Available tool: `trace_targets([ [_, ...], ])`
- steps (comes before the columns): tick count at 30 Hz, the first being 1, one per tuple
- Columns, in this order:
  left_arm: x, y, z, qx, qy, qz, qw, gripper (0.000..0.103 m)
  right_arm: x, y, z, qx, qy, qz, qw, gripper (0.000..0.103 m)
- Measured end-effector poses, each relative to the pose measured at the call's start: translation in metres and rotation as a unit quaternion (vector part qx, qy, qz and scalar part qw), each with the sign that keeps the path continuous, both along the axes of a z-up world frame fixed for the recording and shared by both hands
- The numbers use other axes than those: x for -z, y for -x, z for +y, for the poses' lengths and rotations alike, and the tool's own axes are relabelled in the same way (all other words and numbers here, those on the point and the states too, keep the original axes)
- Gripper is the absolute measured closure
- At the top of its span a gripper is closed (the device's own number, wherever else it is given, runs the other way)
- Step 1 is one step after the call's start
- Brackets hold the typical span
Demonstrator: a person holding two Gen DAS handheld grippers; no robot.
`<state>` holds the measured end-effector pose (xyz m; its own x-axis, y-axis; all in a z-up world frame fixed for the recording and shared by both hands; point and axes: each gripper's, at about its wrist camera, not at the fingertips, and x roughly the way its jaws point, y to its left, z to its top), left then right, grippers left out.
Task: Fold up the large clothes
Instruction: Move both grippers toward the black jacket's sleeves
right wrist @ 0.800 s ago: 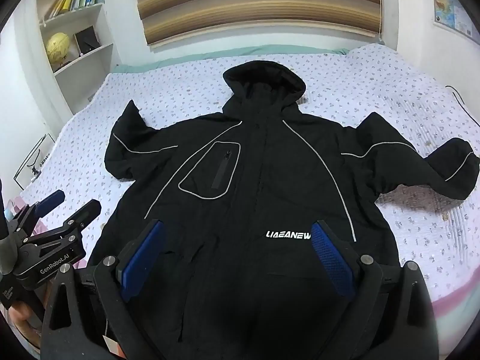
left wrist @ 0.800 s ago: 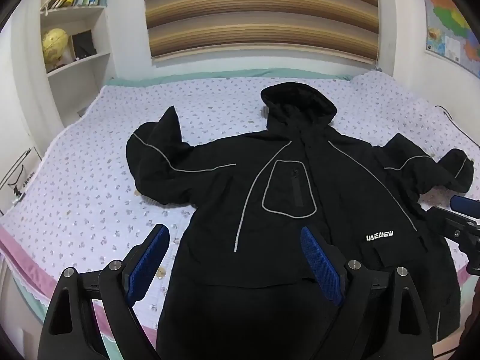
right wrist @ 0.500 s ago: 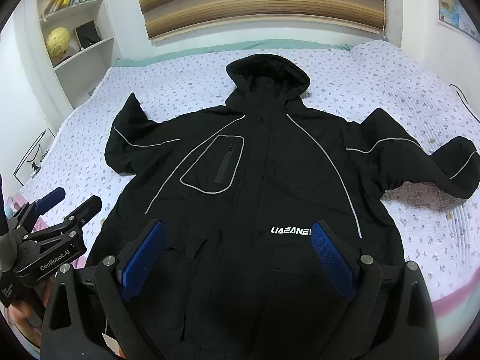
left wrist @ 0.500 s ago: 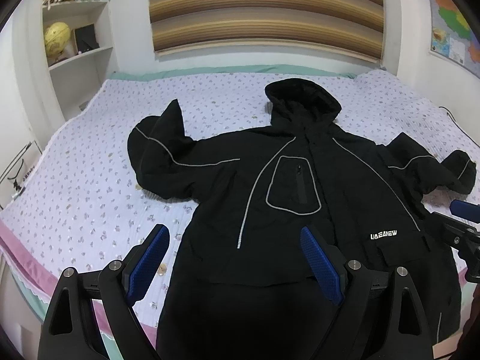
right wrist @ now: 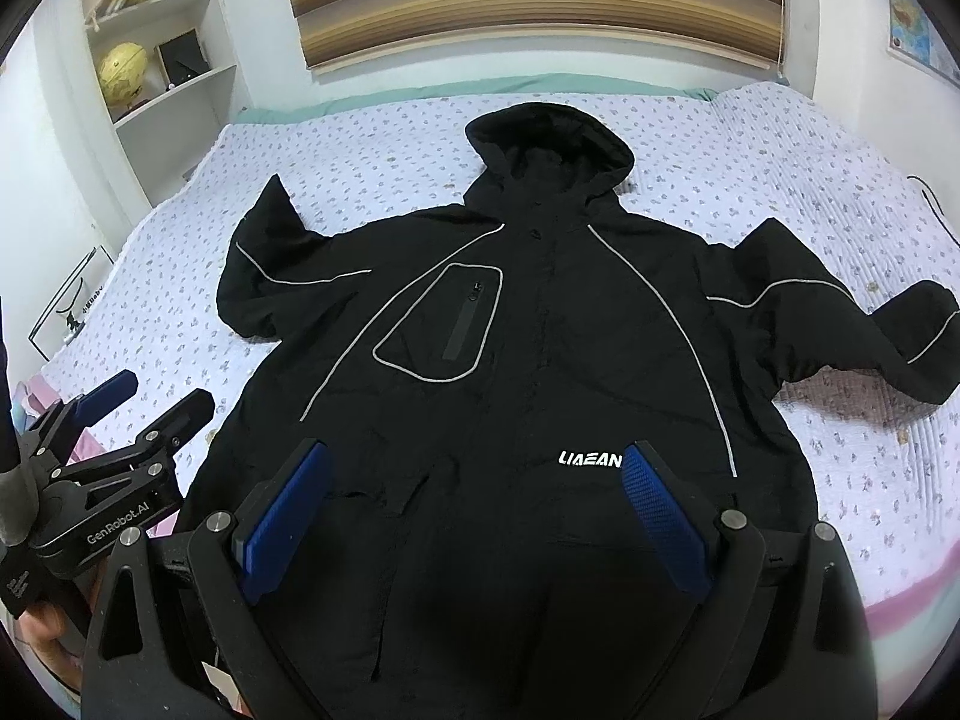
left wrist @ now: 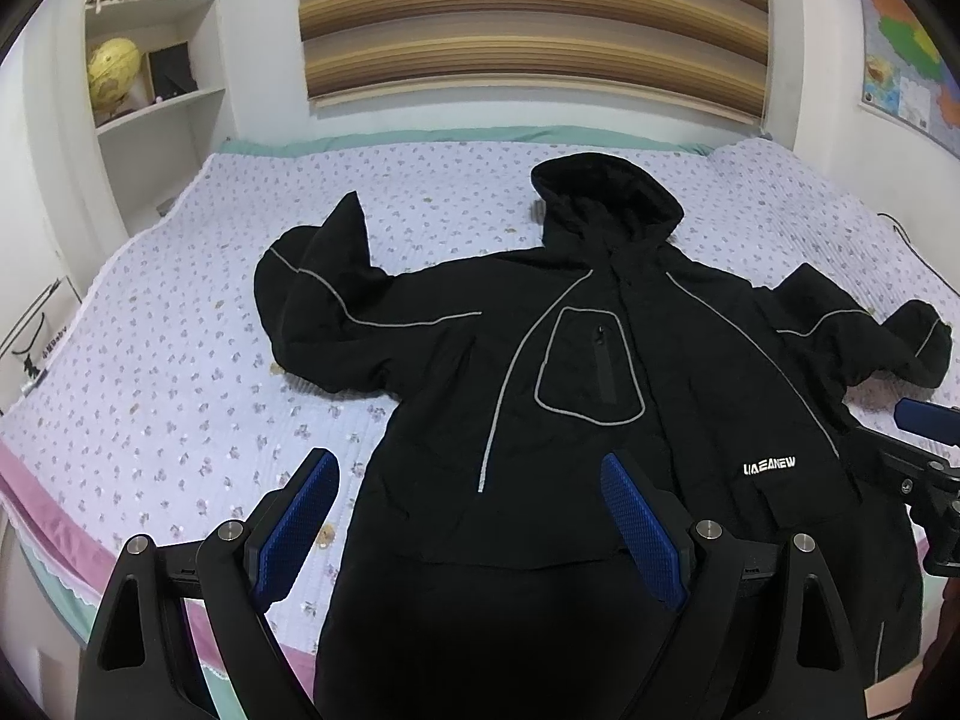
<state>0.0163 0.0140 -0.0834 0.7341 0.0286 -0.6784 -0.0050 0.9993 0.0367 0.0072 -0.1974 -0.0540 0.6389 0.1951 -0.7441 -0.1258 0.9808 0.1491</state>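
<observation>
A large black hooded jacket (left wrist: 576,384) with grey piping lies face up and spread out on the bed; it also shows in the right wrist view (right wrist: 540,372). Its hood points to the far wall and both sleeves lie out to the sides. My left gripper (left wrist: 468,480) is open and empty, above the jacket's lower left edge. My right gripper (right wrist: 474,474) is open and empty, above the jacket's lower front. The left gripper also shows at the left of the right wrist view (right wrist: 156,396), and the right gripper's fingertips (left wrist: 924,420) at the right edge of the left wrist view.
The bed (left wrist: 180,372) has a pale floral cover with a pink near edge. A white shelf (left wrist: 156,102) with a globe and books stands at the far left. Striped blinds hang behind. A map (left wrist: 906,48) hangs on the right wall.
Both grippers have moved a little forward over the jacket and tilted slightly upward. The jacket has not moved. Both stay open.
</observation>
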Motion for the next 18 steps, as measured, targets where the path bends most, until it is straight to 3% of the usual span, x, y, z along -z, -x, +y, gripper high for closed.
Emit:
trace_targets([
  [8, 0.0, 0.001, 0.008, 0.012, 0.012, -0.004, 0.9998, 0.013, 0.0, -0.005, 0.015, -0.016, -0.002, 0.014, 1.0, 0.005],
  [18, 0.005, -0.005, 0.036, -0.008, 0.029, 0.0, 0.9995, 0.013, -0.022, -0.007, 0.073, -0.074, 0.043, -0.072, 0.994, 0.005],
])
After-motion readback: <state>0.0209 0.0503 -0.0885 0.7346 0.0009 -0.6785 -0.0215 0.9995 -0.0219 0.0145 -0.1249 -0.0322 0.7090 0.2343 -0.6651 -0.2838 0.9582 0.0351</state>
